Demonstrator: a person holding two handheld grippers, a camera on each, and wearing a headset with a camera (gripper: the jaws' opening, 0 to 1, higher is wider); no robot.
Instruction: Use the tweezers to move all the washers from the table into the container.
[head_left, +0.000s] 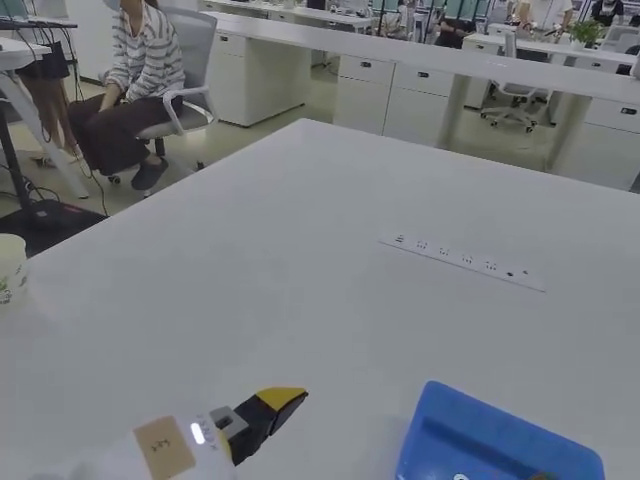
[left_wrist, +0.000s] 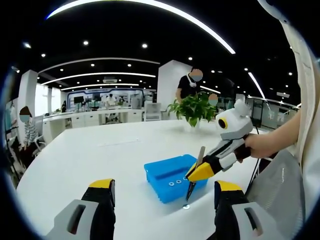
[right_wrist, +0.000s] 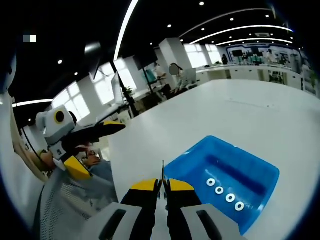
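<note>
The blue container (right_wrist: 227, 177) holds several washers (right_wrist: 225, 194) in a row, and it also shows at the bottom right of the head view as the container (head_left: 500, 440). My right gripper (right_wrist: 163, 184) is shut on the thin tweezers (right_wrist: 163, 170). In the left gripper view the right gripper (left_wrist: 200, 172) holds the tweezers (left_wrist: 192, 187) pointing down. Their tips are at a washer (left_wrist: 186, 206) lying on the table just in front of the container (left_wrist: 172, 175). My left gripper (left_wrist: 165, 185) stands open with nothing between its fingers, left of the container, and shows as the left gripper (head_left: 270, 405) in the head view.
The white table (head_left: 300, 250) has a flush socket strip (head_left: 465, 262) at mid right and a paper cup (head_left: 10, 265) at its left edge. A person sits on a chair (head_left: 140, 80) beyond the far left corner. A potted plant (left_wrist: 195, 107) stands at the table's far end.
</note>
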